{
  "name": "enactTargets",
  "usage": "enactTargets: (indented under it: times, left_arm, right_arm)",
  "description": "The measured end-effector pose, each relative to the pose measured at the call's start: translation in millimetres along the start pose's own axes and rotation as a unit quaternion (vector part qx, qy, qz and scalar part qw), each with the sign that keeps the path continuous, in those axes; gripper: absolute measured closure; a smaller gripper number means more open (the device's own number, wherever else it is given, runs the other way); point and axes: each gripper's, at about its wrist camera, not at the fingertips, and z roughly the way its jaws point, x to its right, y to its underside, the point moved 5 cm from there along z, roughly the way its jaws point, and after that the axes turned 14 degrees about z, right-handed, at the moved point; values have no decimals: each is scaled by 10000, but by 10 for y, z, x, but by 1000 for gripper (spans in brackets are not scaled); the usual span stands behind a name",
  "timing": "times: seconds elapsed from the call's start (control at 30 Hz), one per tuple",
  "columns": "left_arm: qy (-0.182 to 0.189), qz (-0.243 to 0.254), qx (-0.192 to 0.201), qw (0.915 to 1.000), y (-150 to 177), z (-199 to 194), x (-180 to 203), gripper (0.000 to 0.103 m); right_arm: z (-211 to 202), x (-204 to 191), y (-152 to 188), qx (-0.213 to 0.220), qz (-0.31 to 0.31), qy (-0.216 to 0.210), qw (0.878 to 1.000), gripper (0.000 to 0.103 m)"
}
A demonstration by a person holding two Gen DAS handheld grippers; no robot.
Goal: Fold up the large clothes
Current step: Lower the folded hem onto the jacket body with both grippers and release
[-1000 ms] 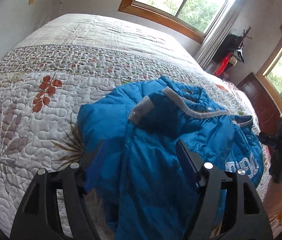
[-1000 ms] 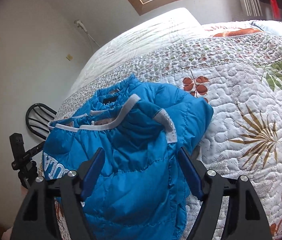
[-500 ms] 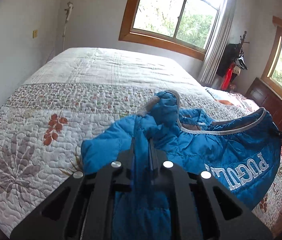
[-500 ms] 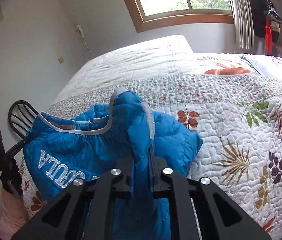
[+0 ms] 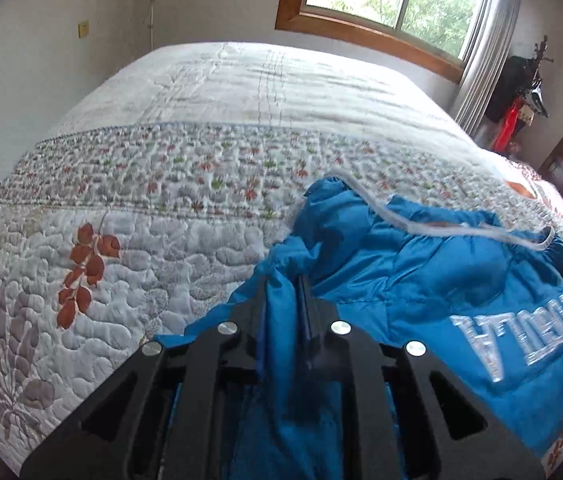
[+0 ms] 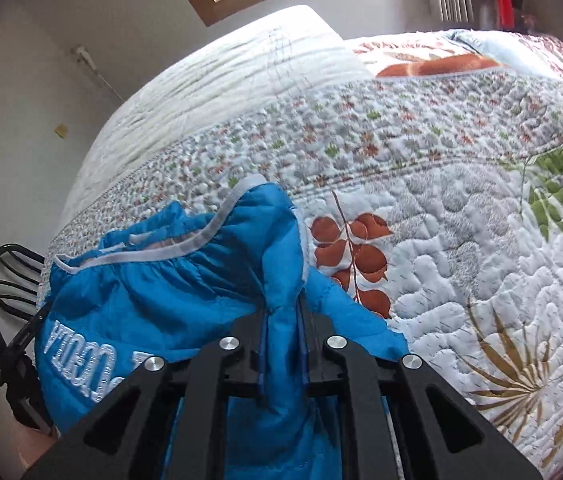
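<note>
The blue puffer jacket (image 5: 421,272) is pinched by left gripper (image 5: 283,292) and right gripper (image 6: 283,312), whose jaws ease slightly, at the bed's (image 5: 201,140) near edge; next, carry the fold across.

A blue puffy jacket (image 5: 421,272) with white trim and lettering lies bunched on the bed's near edge.

Bed (image 5: 241,92) under a leaf-patterned quilt (image 5: 129,248), a crumpled blue padded jacket (image 5: 433,280) at its near edge.
</note>
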Motion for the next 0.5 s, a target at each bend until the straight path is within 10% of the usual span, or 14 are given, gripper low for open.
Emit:
enactTargets:
  times: [0.23, 0.5]
  left_arm:
    - [72, -181, -92, 9998, 79, 116, -105, 77]
    - [-111, -452, 459, 9979, 290, -691, -284, 64]
  right_arm:
    - [103, 137, 42, 22, 264, -274, 9993, 84]
    - [-645, 127, 413, 516, -392, 18, 9979, 67]
